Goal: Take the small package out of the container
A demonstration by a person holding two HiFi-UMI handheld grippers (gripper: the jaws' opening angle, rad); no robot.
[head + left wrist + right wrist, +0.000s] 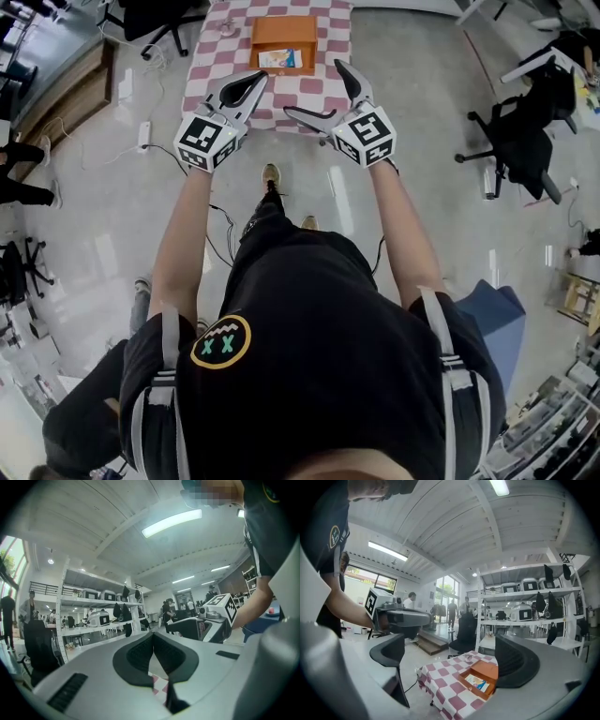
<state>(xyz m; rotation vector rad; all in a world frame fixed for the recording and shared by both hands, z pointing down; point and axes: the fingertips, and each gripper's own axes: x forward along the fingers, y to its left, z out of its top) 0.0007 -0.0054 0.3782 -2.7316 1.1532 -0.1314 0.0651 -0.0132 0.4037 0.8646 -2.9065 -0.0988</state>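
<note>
An orange open container [283, 37] sits on the checkered table [220, 66] ahead of me, with the small blue-and-white package [279, 59] lying inside it. Both grippers hang in the air short of the table's near edge. My left gripper [255, 82] is shut with nothing between its pads [153, 637]. My right gripper [317, 89] is wide open and empty. Through its gap [452, 660] the container [487, 671] and the package [478, 682] show on the cloth, still well off.
A small cup-like object [228, 28] stands on the table left of the container. Black office chairs [525, 131] stand to the right and at the back left [159, 19]. Cables [150, 131] run over the floor at left. Shelving [525, 616] lies beyond the table.
</note>
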